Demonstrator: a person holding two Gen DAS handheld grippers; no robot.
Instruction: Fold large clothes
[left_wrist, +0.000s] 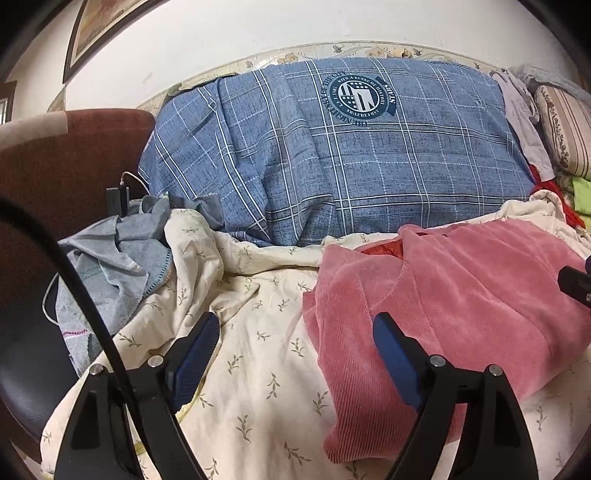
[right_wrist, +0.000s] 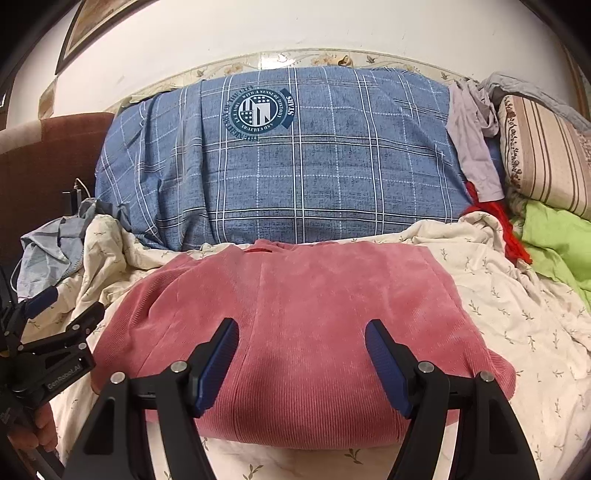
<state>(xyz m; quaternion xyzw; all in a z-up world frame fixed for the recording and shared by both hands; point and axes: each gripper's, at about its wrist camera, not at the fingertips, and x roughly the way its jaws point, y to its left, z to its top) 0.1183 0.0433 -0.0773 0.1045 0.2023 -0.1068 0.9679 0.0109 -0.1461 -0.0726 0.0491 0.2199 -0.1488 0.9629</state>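
A pink corduroy garment (right_wrist: 295, 314) lies folded into a compact rectangle on a cream leaf-print sheet (right_wrist: 517, 317). It also shows at the right of the left wrist view (left_wrist: 454, 295). My right gripper (right_wrist: 301, 362) is open and empty, hovering over the garment's near edge. My left gripper (left_wrist: 295, 350) is open and empty, over the sheet (left_wrist: 258, 332) just left of the garment; it also shows at the left of the right wrist view (right_wrist: 62, 306). The tip of the right gripper shows at the right edge of the left wrist view (left_wrist: 576, 284).
A big blue plaid bundle (right_wrist: 288, 173) sits behind the garment. Crumpled grey-blue cloth (left_wrist: 110, 258) lies at the left by a brown armchair (left_wrist: 55, 166). A striped pillow (right_wrist: 546, 155), lilac cloth (right_wrist: 472, 140), red cloth (right_wrist: 506, 229) and green cloth (right_wrist: 557, 240) are at the right.
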